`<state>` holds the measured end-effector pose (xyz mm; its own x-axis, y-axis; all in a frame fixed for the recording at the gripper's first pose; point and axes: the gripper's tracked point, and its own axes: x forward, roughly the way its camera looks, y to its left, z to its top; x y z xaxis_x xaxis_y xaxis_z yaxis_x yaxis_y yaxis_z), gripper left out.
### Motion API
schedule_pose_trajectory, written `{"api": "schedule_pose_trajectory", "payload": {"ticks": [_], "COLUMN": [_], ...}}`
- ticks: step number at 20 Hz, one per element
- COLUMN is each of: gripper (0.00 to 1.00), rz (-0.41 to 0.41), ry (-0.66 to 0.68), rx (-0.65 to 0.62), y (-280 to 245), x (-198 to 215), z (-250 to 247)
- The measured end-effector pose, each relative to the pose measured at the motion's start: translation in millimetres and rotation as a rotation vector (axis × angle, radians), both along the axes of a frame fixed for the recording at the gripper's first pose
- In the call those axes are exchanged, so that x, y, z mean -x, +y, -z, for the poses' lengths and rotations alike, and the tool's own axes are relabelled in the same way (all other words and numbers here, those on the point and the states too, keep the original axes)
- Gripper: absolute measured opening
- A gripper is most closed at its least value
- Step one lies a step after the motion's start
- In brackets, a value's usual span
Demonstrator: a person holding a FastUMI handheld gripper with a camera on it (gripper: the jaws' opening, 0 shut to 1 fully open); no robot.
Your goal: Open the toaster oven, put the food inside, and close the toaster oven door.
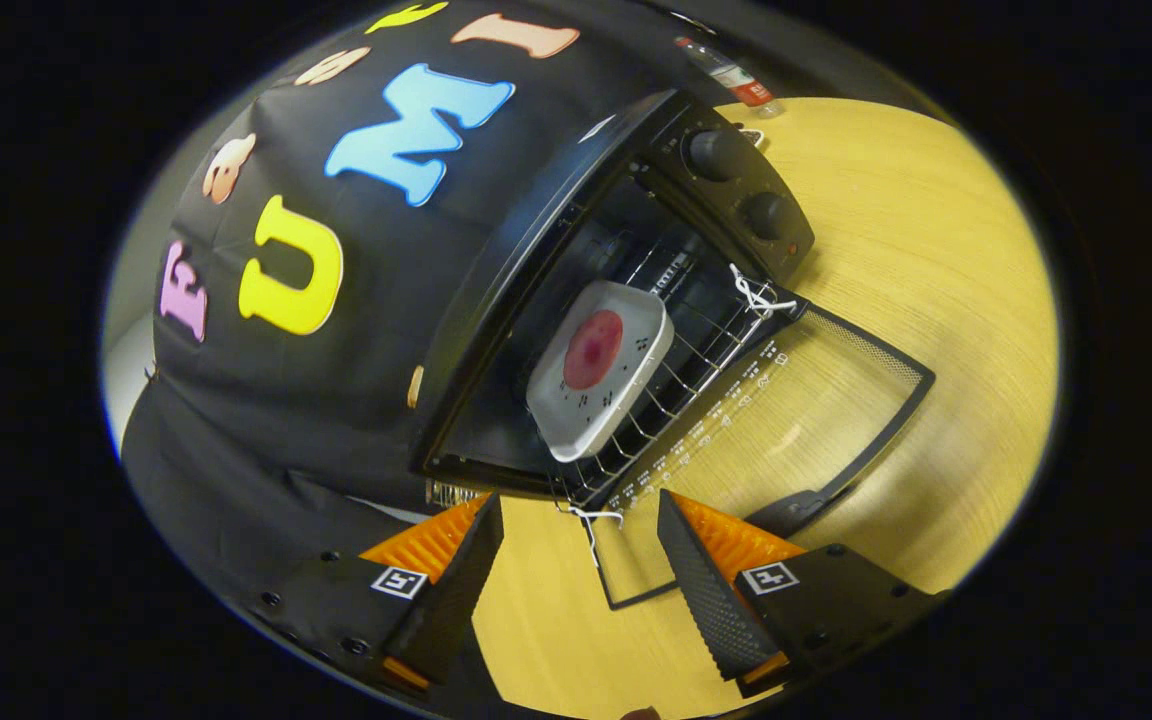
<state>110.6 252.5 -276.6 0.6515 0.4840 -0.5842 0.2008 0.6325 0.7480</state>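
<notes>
The black toaster oven (576,250) stands on the wooden table with its glass door (786,420) folded down flat. A white square tray (601,368) carrying a round red piece of food (593,348) rests on the wire rack (676,385) inside the oven cavity. My gripper (576,545) is open, a little back from the door's near edge, with nothing between its fingers. The door handle (806,505) lies just ahead of the right finger. The view is rolled, so the oven appears tilted.
Two control knobs (741,180) sit on the oven's panel. A plastic bottle (736,80) lies on the table beyond the oven. Bare wooden table (936,300) stretches past the door. White string ties (761,295) hang at the door hinges.
</notes>
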Motion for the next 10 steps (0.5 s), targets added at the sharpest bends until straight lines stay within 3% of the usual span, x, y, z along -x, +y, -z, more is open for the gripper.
{"api": "schedule_pose_trajectory", "payload": {"ticks": [4, 10], "gripper": [0.98, 0.98], "rz": [-0.167, -0.327], "ry": [-0.027, -0.034], "rx": [0.188, 0.386], "y": [-12.9, -31.6], "x": [36.1, 63.5], "z": [17.8, 43.9]}}
